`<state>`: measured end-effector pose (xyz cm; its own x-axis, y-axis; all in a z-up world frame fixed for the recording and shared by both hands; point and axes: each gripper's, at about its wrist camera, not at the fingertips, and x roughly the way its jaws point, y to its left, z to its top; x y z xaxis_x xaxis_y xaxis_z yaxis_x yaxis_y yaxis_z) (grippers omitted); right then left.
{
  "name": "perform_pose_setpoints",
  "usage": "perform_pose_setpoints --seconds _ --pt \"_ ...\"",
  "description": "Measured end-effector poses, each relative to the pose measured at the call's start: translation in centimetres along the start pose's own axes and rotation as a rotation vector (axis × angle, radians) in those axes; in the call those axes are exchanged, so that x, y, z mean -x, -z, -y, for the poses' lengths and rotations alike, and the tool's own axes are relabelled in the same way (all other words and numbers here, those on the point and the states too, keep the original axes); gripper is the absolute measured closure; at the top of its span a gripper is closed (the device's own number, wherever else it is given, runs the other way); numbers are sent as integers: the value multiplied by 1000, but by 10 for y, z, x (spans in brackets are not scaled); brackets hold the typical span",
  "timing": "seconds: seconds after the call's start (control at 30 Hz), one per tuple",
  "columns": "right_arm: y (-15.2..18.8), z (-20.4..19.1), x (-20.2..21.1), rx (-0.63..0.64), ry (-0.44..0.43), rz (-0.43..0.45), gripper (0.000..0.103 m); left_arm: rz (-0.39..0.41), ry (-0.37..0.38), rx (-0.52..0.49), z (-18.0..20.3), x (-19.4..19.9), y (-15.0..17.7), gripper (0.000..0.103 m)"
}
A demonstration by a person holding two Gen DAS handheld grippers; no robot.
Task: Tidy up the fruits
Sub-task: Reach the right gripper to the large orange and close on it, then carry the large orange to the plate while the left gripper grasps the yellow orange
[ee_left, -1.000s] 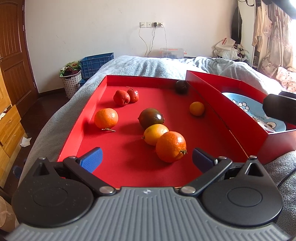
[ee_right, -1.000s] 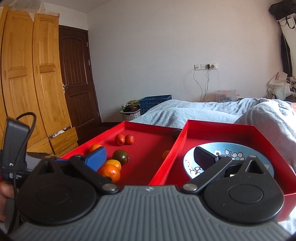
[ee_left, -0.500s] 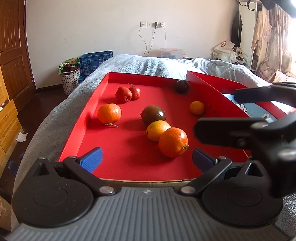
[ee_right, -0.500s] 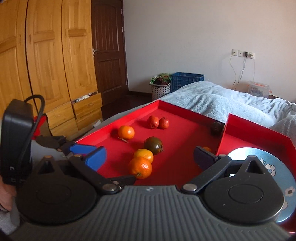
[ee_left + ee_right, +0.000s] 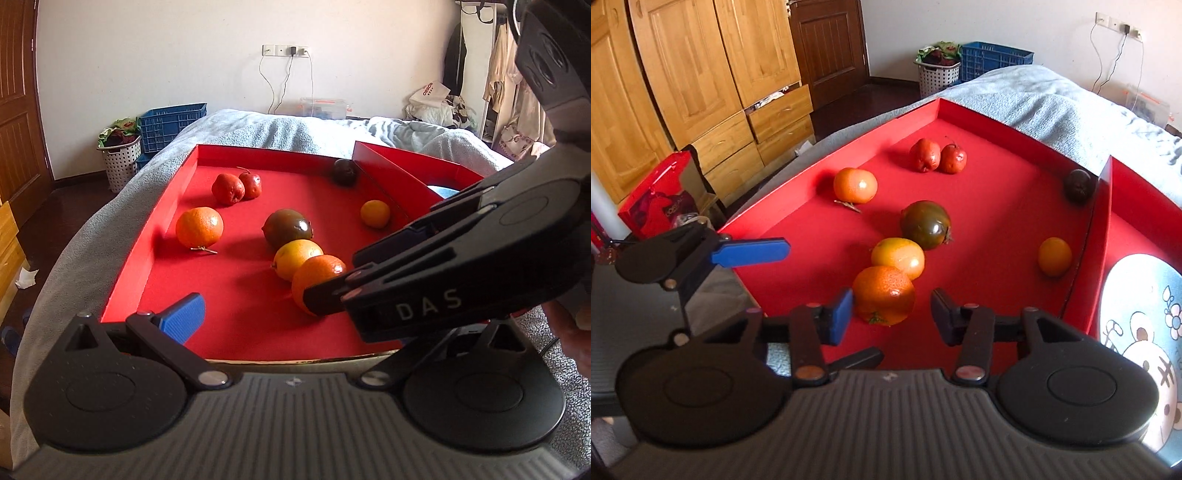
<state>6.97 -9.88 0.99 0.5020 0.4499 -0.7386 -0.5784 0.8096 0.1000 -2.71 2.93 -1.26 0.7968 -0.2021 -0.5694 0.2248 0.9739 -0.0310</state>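
Observation:
A red tray point(image 5: 170, 206) on the bed holds several fruits: a near orange point(image 5: 883, 294), a yellow-orange fruit point(image 5: 898, 257), a dark green-brown tomato point(image 5: 925, 224), a far-left orange point(image 5: 855, 185), two red fruits point(image 5: 925, 155), a small orange point(image 5: 1054, 256) and a dark fruit point(image 5: 1078, 185). My right gripper point(image 5: 892, 314) is open, its jaws on either side of the near orange point(image 5: 317, 277), not closed on it. My left gripper point(image 5: 284, 314) is open and empty at the tray's near edge; its right finger is hidden behind the right gripper.
A second red tray point(image 5: 1108, 206) to the right holds a blue patterned plate point(image 5: 1141, 332). A grey blanket point(image 5: 280, 129) covers the bed. A wooden wardrobe point(image 5: 683, 74), a white basket point(image 5: 120, 162) and a blue crate point(image 5: 173, 123) stand beyond.
My right gripper has swung left from the plate tray over the fruit tray and come down around the near orange. My left gripper has stayed in place.

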Motion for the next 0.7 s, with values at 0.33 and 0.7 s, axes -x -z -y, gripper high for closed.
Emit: perform_pose_setpoints --seconds 0.33,0.7 --pt "1 -5 -10 -2 3 -16 59 -9 9 -3 -1 -3 -1 0" --pt "50 36 84 -240 25 342 60 -48 4 36 -8 -11 -15 2"
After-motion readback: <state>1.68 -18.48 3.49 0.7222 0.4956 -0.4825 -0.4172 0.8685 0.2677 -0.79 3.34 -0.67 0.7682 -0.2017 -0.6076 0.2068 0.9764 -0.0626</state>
